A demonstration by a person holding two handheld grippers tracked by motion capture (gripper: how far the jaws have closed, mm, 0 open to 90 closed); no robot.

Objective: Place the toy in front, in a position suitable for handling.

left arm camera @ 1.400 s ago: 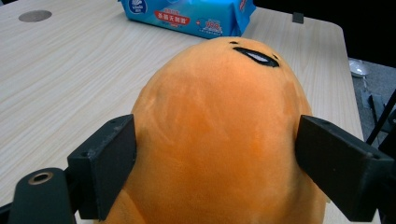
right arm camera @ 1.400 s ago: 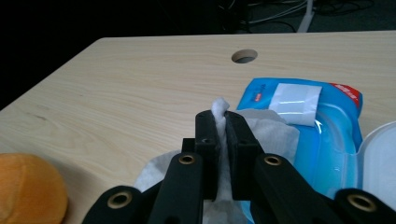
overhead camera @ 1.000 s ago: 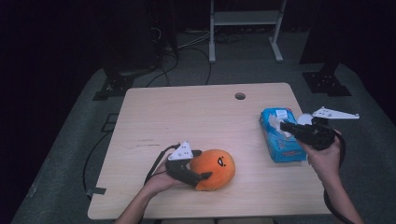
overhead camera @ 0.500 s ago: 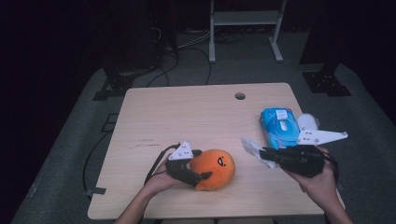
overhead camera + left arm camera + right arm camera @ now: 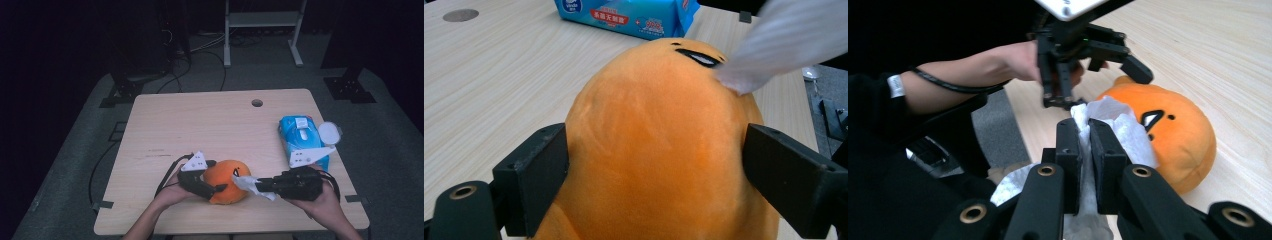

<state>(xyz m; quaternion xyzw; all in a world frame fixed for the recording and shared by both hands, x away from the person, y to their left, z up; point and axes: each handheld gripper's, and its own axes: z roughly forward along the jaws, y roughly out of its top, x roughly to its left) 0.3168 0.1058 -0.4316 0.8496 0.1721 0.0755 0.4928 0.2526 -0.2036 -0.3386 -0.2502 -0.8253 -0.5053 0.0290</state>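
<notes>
A dark room surrounds the pale wooden counter (image 5: 200, 125), which has a round hole near its far edge. At the near edge sits an orange plush toy (image 5: 227, 181) with a drawn face. The left claw (image 5: 210, 187) clamps it from both sides, jaws spread wide against the plush. The right claw (image 5: 260, 186) is pressed together on a white wet wipe (image 5: 246, 182), whose free end touches the toy's face. A blue wet-wipe pack (image 5: 301, 140) lies well apart at the right.
</notes>
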